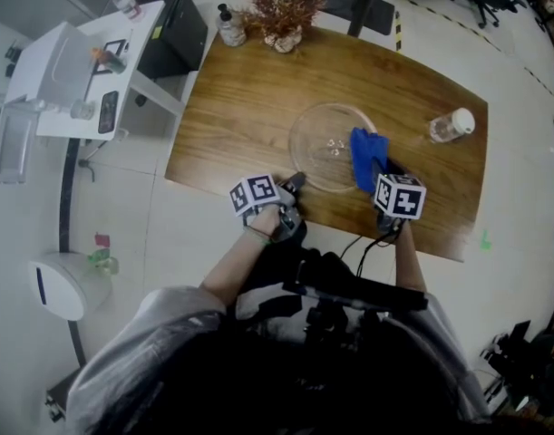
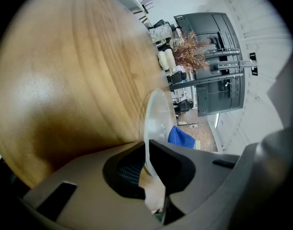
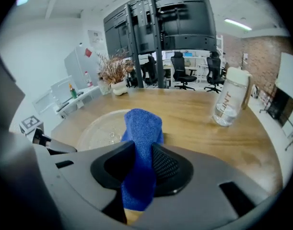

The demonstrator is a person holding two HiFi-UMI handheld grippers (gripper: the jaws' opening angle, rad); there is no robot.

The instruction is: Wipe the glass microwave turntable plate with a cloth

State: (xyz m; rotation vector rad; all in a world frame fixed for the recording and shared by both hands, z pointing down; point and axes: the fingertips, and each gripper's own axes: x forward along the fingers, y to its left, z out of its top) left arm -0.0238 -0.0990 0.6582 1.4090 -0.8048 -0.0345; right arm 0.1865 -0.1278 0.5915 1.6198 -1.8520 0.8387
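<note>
The clear plate lies mid-frame near the table's lower edge. The left gripper clamps its rim, while the right gripper pinches the blue cloth at its right side. Bare wood lies above, with a bottle at the right.

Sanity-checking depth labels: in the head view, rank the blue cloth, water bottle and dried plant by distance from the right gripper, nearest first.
1. blue cloth: clamped in the right gripper, over the glass plate's right part.
2. water bottle: upright, further out on the right.
3. dried plant: at the table's far edge, to the left.
</note>
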